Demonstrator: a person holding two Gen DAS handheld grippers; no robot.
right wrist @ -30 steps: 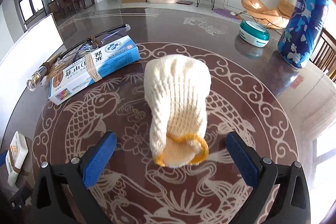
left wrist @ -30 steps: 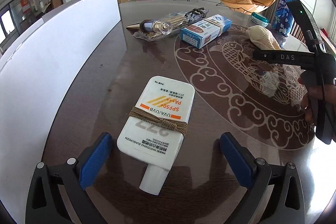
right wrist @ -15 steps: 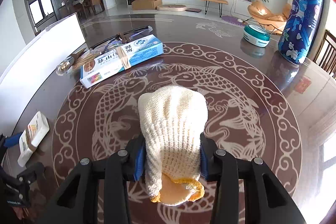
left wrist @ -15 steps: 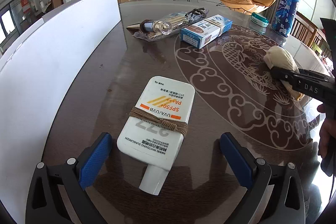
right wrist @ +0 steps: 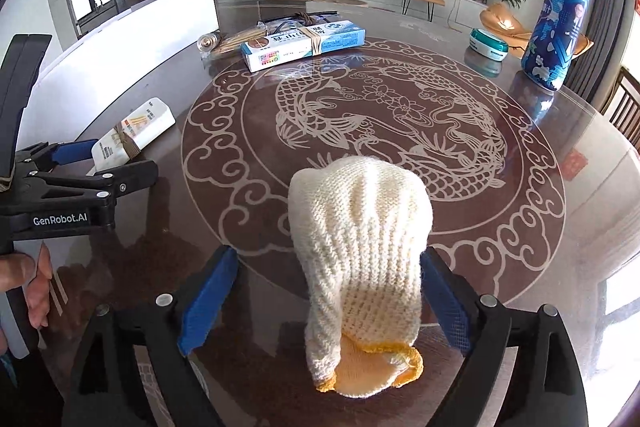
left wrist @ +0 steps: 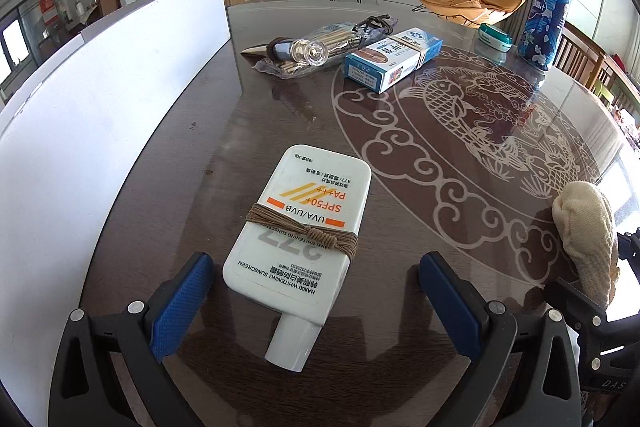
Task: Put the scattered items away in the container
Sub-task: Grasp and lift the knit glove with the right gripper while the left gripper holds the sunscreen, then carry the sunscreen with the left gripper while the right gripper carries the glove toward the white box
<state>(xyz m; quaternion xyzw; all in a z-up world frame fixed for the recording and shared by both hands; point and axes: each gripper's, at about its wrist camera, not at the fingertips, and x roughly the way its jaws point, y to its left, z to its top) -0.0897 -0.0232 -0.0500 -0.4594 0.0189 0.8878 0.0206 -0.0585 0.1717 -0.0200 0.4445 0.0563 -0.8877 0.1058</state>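
Both grippers, left (left wrist: 312,301) and right (right wrist: 324,297), spread wide.

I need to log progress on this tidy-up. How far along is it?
Done: nothing visibly; the white container's inside is hidden. In hand: nothing gripped; the open left gripper straddles the sunscreen tube, the open right gripper straddles the knit glove, both on the table. Left: those two, the blue box and the wrapped bundle.

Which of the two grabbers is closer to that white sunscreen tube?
Left. The left gripper sits open around the sunscreen tube; the right gripper is off to the side, around the knitted glove.
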